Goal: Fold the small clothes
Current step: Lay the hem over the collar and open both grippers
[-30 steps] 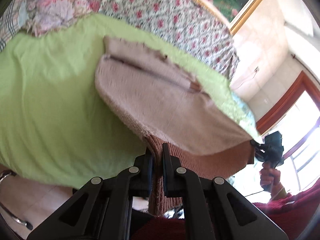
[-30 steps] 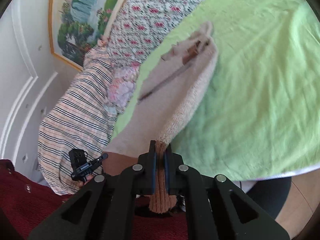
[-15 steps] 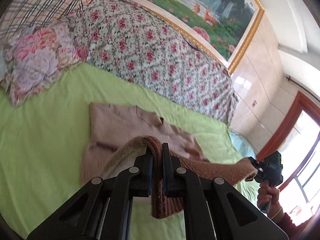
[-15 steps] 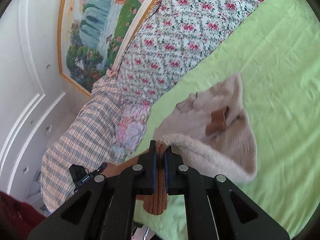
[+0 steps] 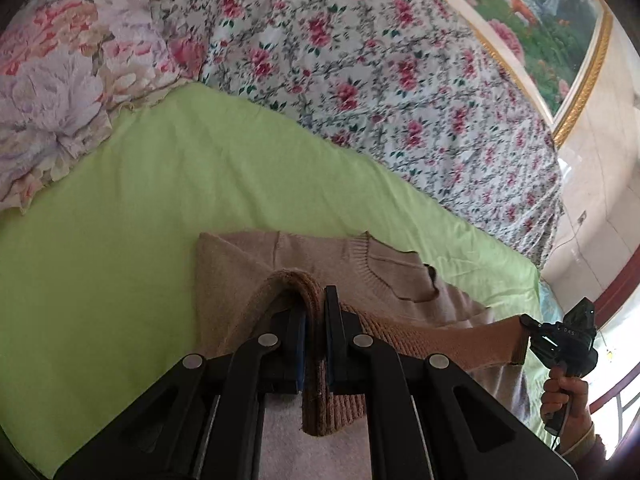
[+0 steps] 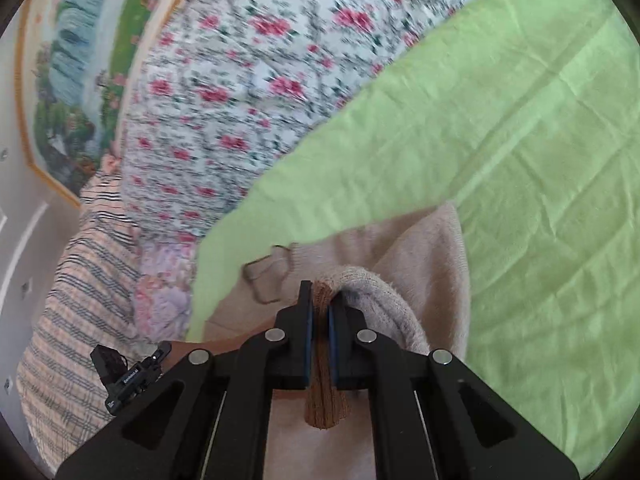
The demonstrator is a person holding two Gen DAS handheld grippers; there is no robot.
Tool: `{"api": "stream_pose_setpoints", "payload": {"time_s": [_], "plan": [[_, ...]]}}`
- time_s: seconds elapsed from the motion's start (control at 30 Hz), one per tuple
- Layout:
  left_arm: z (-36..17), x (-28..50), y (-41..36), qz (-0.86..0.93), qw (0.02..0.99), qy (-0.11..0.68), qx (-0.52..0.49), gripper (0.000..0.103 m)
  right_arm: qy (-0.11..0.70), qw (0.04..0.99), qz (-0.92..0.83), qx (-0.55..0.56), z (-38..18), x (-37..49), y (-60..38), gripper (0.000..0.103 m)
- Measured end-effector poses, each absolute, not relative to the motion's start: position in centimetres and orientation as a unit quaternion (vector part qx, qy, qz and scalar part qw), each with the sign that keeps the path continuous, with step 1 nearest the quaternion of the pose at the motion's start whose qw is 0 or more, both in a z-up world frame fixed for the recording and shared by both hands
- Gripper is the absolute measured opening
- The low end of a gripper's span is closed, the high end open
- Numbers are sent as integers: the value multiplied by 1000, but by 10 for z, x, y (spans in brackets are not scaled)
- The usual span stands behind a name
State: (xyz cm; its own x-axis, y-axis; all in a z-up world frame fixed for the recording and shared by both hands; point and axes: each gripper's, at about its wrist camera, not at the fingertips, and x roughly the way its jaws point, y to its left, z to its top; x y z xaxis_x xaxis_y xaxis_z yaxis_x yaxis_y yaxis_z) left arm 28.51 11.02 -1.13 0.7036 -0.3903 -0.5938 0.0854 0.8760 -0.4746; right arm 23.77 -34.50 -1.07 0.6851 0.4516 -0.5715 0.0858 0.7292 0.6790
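Note:
A small beige knit sweater (image 5: 340, 264) lies on the green sheet (image 5: 160, 184), collar toward the far side. My left gripper (image 5: 316, 300) is shut on its brown ribbed hem (image 5: 332, 408), which is lifted and carried over the body toward the collar. In the right wrist view my right gripper (image 6: 319, 296) is shut on the other corner of the same hem (image 6: 324, 408), with the fuzzy beige body (image 6: 424, 264) bulging under the fold. The hem stretches taut between both grippers. The right gripper (image 5: 532, 332) also shows at the left view's right edge, held by a hand.
A floral quilt (image 5: 380, 80) is piled along the far side of the bed. A flowered pillow (image 5: 60, 80) sits at the left, with plaid bedding (image 6: 72, 320) beside it. A framed landscape painting (image 5: 532, 4) hangs on the wall. Bare green sheet (image 6: 540, 160) lies to the sweater's right.
Both grippers have carried the hem from the bed's near edge across over the sweater toward the collar. The sweater body now lies doubled beneath the hem.

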Motion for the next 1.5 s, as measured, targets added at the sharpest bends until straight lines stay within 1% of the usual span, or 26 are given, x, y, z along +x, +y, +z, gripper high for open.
{"api": "stream_pose_setpoints", "payload": {"time_s": [0.07, 0.13, 0.17, 0.2, 0.23, 0.27, 0.3, 0.37, 0.47, 0.53, 0.63, 0.67, 0.73, 0.77, 0.8, 0.87, 0.97, 1.07, 1.27, 1.37, 1.47, 1.5], "plan": [[-36, 299, 111, -121, 887, 392, -214, 7, 406, 845, 90, 337, -24, 245, -343, 9], [-48, 299, 112, -123, 876, 412, -221, 10, 422, 840, 73, 332, -31, 242, -343, 11], [-50, 293, 112, -131, 872, 414, -226, 13, 418, 844, 69, 328, -29, 236, -343, 11], [-49, 281, 110, -147, 870, 411, -229, 19, 407, 854, 65, 317, -22, 226, -342, 14], [-45, 270, 106, -157, 871, 408, -225, 22, 395, 870, 53, 291, -12, 214, -337, 19], [-40, 259, 101, -164, 872, 406, -217, 29, 380, 885, 50, 263, -1, 202, -328, 22], [-35, 242, 91, -185, 872, 402, -209, 38, 366, 897, 61, 241, 7, 191, -316, 22], [-30, 225, 72, -215, 869, 400, -197, 49, 364, 898, 125, 212, 12, 179, -284, 22], [-39, 221, 25, -249, 854, 433, -144, 50, 424, 858, 240, 159, -7, 181, -222, 22], [-47, 229, 4, -242, 855, 448, -100, 50, 458, 840, 265, 115, -21, 191, -199, 22], [-52, 254, 1, -231, 856, 457, -76, 42, 486, 840, 226, 87, -36, 220, -205, 22], [-51, 267, 7, -219, 858, 458, -75, 39, 486, 848, 191, 86, -37, 234, -217, 22], [-48, 294, 23, -190, 866, 458, -69, 38, 480, 861, 132, 106, -36, 257, -246, 22], [-47, 306, 33, -170, 871, 456, -71, 36, 472, 868, 91, 122, -35, 267, -263, 22], [-43, 316, 40, -155, 874, 454, -72, 37, 463, 874, 54, 138, -32, 272, -280, 22], [-39, 335, 62, -113, 883, 449, -81, 36, 435, 878, 26, 197, -25, 272, -312, 22], [-30, 341, 91, -86, 888, 436, -119, 37, 415, 883, 28, 219, -14, 250, -324, 23], [-18, 317, 100, -76, 893, 419, -144, 46, 418, 880, 53, 219, -11, 218, -315, 27], [-13, 231, 93, -86, 887, 416, -182, 48, 429, 866, 108, 232, -15, 171, -273, 29], [-11, 185, 98, -85, 883, 415, -201, 60, 440, 861, 120, 226, -16, 148, -258, 29], [-12, 144, 94, -98, 877, 415, -222, 60, 446, 858, 125, 223, -14, 123, -248, 30], [-13, 135, 90, -103, 874, 418, -225, 60, 447, 857, 126, 222, -13, 117, -246, 32]]}}
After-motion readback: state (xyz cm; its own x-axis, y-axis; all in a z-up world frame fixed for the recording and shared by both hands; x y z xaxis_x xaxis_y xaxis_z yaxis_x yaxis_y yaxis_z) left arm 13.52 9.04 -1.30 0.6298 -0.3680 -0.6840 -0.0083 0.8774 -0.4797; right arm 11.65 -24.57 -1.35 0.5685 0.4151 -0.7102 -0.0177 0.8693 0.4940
